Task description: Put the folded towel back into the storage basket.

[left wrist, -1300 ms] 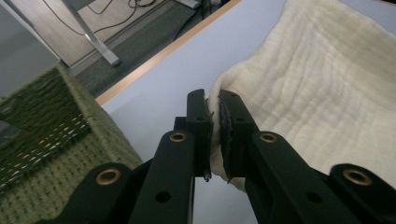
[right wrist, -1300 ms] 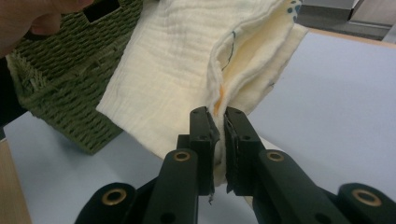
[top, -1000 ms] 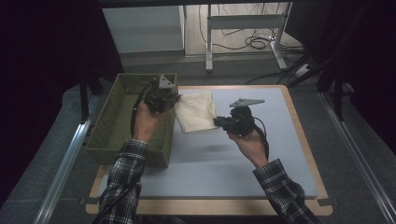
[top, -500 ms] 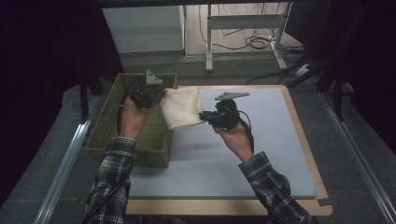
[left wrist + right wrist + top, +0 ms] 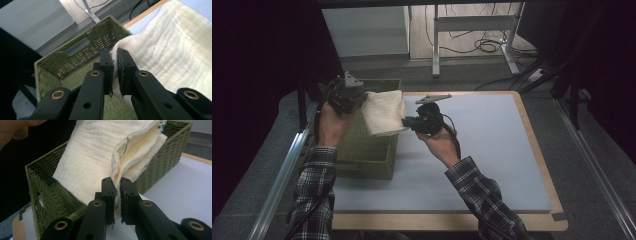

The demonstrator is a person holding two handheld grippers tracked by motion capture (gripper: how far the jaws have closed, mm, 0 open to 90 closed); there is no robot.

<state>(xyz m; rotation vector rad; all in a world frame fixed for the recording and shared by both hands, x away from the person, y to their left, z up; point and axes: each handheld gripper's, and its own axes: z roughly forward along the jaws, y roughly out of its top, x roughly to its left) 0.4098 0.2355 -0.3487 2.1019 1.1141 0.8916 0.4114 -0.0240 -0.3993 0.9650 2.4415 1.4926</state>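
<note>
The folded cream muslin cloth (image 5: 383, 112) hangs in the air between the two grippers, over the right-hand rim of the olive-green woven basket (image 5: 367, 150) that stands at the left end of the counter (image 5: 492, 150), a wooden board topped with a pale blue mat. From the high view, the left gripper (image 5: 354, 95) pinches the cloth's upper left corner above the basket, and the right gripper (image 5: 408, 121) clamps its lower right edge, just past the basket's side. Both forearms in checked flannel sleeves come up from the bottom, and a black cable trails from each gripper.

In the left gripper view, the two black jaws of the left gripper (image 5: 115, 58) are pressed together on a thin fold of the cream cloth (image 5: 170, 52), which spreads away to the right. Below and behind them lies the open basket (image 5: 82, 47), with its slotted handle hole facing the camera and the counter's wooden edge beyond it.

In the right gripper view, the right gripper (image 5: 116, 185) is closed on the layered edge of the cloth (image 5: 100, 152), where a little orange and dark stitching shows along the hem. The cloth drapes against the basket's near wall (image 5: 57, 197), its top standing above the rim. The blue mat lies to the right.
</note>
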